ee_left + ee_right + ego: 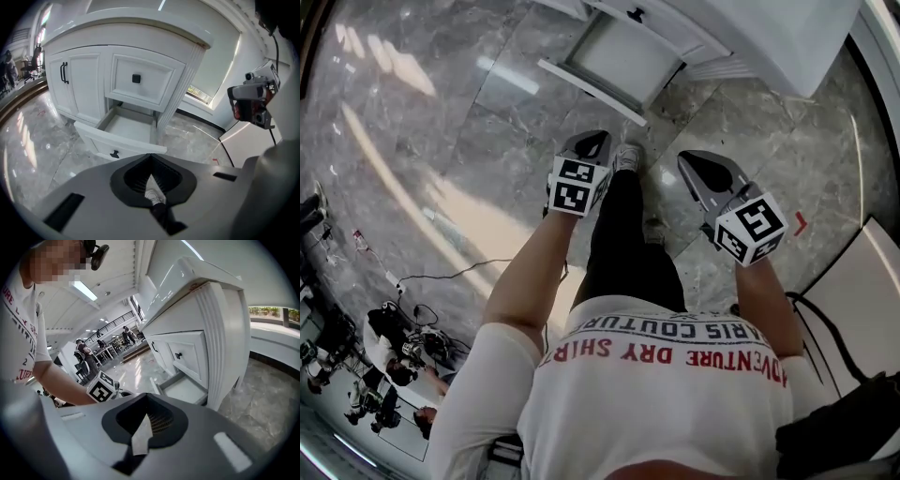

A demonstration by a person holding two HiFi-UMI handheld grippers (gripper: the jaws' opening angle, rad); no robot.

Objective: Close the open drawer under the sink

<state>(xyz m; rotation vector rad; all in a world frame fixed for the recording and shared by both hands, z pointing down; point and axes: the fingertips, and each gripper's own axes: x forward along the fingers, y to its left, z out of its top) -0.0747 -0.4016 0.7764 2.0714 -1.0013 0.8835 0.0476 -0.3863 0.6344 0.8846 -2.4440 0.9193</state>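
The white vanity (140, 51) has its low drawer (123, 136) pulled out over the marble floor, empty, with a black knob (114, 153) on its front. Above it, another drawer with a black knob (136, 78) is closed. In the head view the open drawer (614, 66) lies ahead of both grippers, well apart from them. My left gripper (598, 138) (151, 155) is shut and empty, pointing at the drawer front. My right gripper (686, 159) (146, 396) is shut and empty too, to the right of the drawer (185, 389).
The person's shoe (626, 157) stands between the grippers. A white panel (862, 281) and a black bag (844, 422) are at the right, with a red floor mark (800, 223) nearby. Cables (441, 277) and people (384, 366) are at the left. The cabinet door has a black handle (63, 72).
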